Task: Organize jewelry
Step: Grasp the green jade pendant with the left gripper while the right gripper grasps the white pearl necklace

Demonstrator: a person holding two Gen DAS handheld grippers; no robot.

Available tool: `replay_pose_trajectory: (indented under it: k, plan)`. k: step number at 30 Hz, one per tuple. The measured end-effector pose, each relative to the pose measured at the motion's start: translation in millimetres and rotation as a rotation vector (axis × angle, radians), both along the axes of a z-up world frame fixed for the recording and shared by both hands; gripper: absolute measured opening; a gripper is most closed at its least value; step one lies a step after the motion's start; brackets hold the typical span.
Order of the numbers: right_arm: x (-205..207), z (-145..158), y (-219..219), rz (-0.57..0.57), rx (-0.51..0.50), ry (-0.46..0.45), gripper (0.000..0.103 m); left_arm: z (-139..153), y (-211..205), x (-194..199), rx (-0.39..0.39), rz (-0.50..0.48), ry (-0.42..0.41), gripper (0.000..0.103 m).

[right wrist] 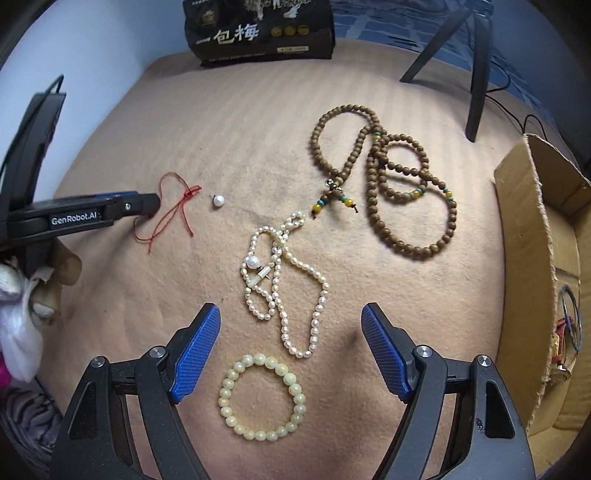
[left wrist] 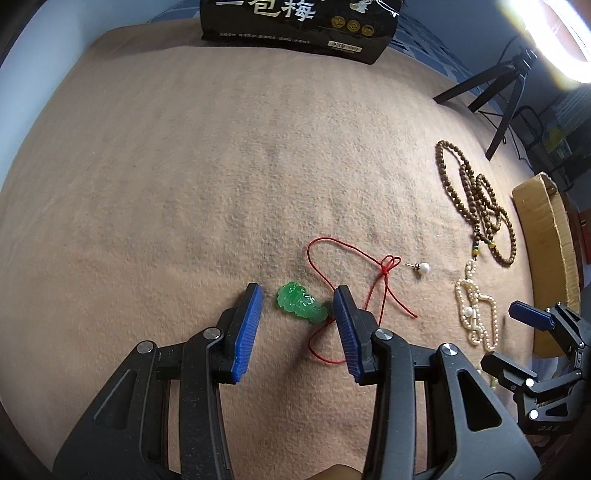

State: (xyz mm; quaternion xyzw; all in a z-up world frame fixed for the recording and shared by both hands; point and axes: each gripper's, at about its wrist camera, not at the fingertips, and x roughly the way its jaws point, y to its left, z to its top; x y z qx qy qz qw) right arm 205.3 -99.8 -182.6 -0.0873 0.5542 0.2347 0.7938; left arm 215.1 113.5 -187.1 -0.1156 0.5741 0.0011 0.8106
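A green jade pendant [left wrist: 302,307] on a red cord [left wrist: 373,271] lies on the tan cloth between the fingers of my open left gripper [left wrist: 298,295], untouched. A pearl earring [left wrist: 421,267] lies right of the cord. My right gripper [right wrist: 290,321] is open and empty, low over a cream bead bracelet [right wrist: 263,397] and a pearl necklace [right wrist: 284,284]. A brown wooden bead necklace [right wrist: 388,184] lies farther off. The left gripper [right wrist: 147,203] shows at left in the right wrist view, over the red cord [right wrist: 173,212], with the earring [right wrist: 218,200] beside it.
An open cardboard box [right wrist: 532,236] stands at the right edge and holds a ring and small items [right wrist: 567,332]. A black snack bag [right wrist: 258,31] stands at the far edge. Tripod legs [right wrist: 476,74] stand at the far right.
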Motion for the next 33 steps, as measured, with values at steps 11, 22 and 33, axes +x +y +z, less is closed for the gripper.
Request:
replay_pose_trajectory:
  k: [11, 22, 33]
  plan:
    - [1.3, -18.5, 7.5, 0.012, -0.080, -0.026, 0.072, -2.6, -5.7, 2.7, 0.053, -0.027, -0.023, 0.034]
    - [2.4, -19.2, 7.7, 0.046, -0.071, -0.018, 0.013, -1.0, -4.6, 2.4, 0.056, -0.026, -0.032, 0.025]
    - [0.3, -4.8, 2.0, 0.026, 0.001, -0.016, 0.005, 3.3, 2.8, -0.5, 0.015, -0.009, -0.038, 0.016]
